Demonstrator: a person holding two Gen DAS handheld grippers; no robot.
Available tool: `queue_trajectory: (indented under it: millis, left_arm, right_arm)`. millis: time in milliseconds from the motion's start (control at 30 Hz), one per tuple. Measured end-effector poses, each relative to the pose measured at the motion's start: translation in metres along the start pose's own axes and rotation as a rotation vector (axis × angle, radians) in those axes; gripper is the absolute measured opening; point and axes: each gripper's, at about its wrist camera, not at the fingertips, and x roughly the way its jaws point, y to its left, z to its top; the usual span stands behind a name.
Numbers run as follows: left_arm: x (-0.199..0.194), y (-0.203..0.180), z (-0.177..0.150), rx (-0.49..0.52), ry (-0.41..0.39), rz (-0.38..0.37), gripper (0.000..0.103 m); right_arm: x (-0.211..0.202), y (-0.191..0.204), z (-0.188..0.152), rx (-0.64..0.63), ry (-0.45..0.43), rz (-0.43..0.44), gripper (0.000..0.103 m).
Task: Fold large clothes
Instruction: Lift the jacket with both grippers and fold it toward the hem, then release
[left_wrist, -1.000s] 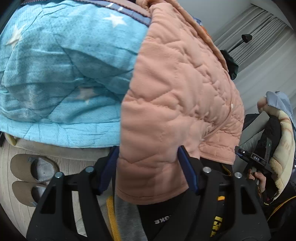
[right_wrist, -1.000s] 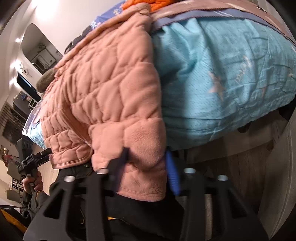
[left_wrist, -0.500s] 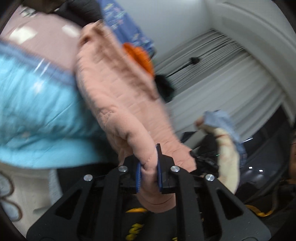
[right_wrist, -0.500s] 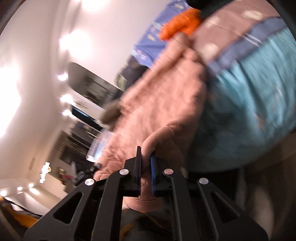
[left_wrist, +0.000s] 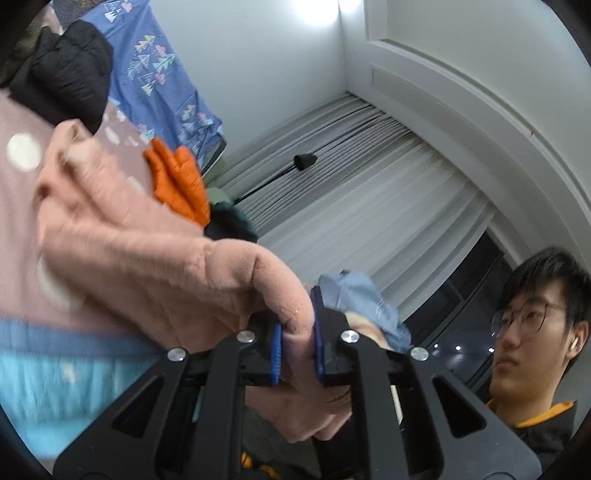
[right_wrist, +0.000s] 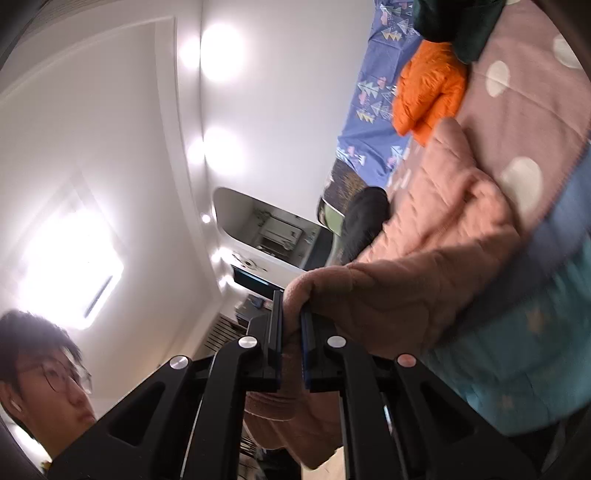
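Note:
A pink quilted fleece jacket (left_wrist: 155, 266) lies stretched from the bed toward me. My left gripper (left_wrist: 297, 328) is shut on a fold of its hem, which bulges between the blue pads. In the right wrist view the same pink jacket (right_wrist: 436, 280) runs off to the right over the bed, and my right gripper (right_wrist: 291, 332) is shut on another fold of its hem. Both grippers hold the hem lifted above the bed's edge. The jacket's far end rests on the bed.
The bed has a dusty-pink dotted cover (right_wrist: 524, 122) over a light blue quilt (left_wrist: 55, 398). An orange puffer garment (left_wrist: 177, 184), black clothes (left_wrist: 70, 74) and a blue patterned sheet (left_wrist: 155, 74) lie behind. The person's face (left_wrist: 528, 343) is close by. Curtains (left_wrist: 351, 192) hang beyond.
Both grippers closed on the pink jacket's hem and lifted it upward. The views tilted up from the bed's side and floor toward the walls, ceiling and the person's face.

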Motion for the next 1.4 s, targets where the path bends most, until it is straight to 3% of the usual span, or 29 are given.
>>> queue_trajectory:
  millis: [200, 367, 467, 633, 833, 933, 1000, 1100, 1133, 1200, 1233, 1267, 1300, 1400]
  left_arm:
    - [0.026, 0.009, 0.058, -0.005, -0.058, -0.038, 0.013]
    - [0.043, 0.035, 0.111, -0.055, -0.106, -0.009, 0.013]
    - [0.05, 0.057, 0.142, -0.093, -0.12, 0.049, 0.013]
    - [0.069, 0.12, 0.184, -0.203, -0.117, 0.214, 0.013]
    - [0.096, 0.224, 0.198, -0.403, -0.04, 0.419, 0.013]
    - [0.091, 0.256, 0.198, -0.518, -0.051, 0.36, 0.02]
    - [0.084, 0.258, 0.198, -0.52, -0.064, 0.312, 0.024]
    - [0.077, 0.253, 0.196, -0.506, -0.066, 0.298, 0.025]
    - [0.074, 0.249, 0.196, -0.503, -0.073, 0.292, 0.032]
    - [0.061, 0.237, 0.197, -0.475, -0.145, 0.265, 0.068]
    - [0.05, 0.229, 0.199, -0.453, -0.2, 0.242, 0.093]
    - [0.031, 0.217, 0.201, -0.417, -0.288, 0.221, 0.094]
    - [0.019, 0.21, 0.203, -0.398, -0.325, 0.217, 0.094]
    - [-0.003, 0.189, 0.202, -0.391, -0.355, 0.298, 0.093]
  right_arm:
    - [0.027, -0.003, 0.059, -0.002, -0.049, 0.048, 0.008]
    - [0.059, -0.016, 0.107, 0.017, -0.086, 0.045, 0.008]
    - [0.084, -0.035, 0.14, 0.046, -0.105, 0.017, 0.008]
    - [0.118, -0.09, 0.181, 0.13, -0.13, -0.086, 0.008]
    - [0.152, -0.171, 0.206, 0.175, -0.117, -0.341, 0.008]
    - [0.153, -0.199, 0.208, 0.242, -0.116, -0.361, 0.008]
    - [0.148, -0.205, 0.206, 0.27, -0.123, -0.329, 0.008]
    - [0.148, -0.206, 0.208, 0.286, -0.124, -0.306, 0.01]
    - [0.147, -0.202, 0.208, 0.278, -0.127, -0.303, 0.015]
    - [0.145, -0.195, 0.211, 0.258, -0.141, -0.305, 0.024]
    - [0.143, -0.189, 0.212, 0.246, -0.151, -0.317, 0.028]
    - [0.136, -0.18, 0.213, 0.217, -0.174, -0.336, 0.032]
    - [0.129, -0.172, 0.215, 0.19, -0.188, -0.351, 0.041]
    - [0.11, -0.142, 0.216, 0.093, -0.225, -0.412, 0.044]
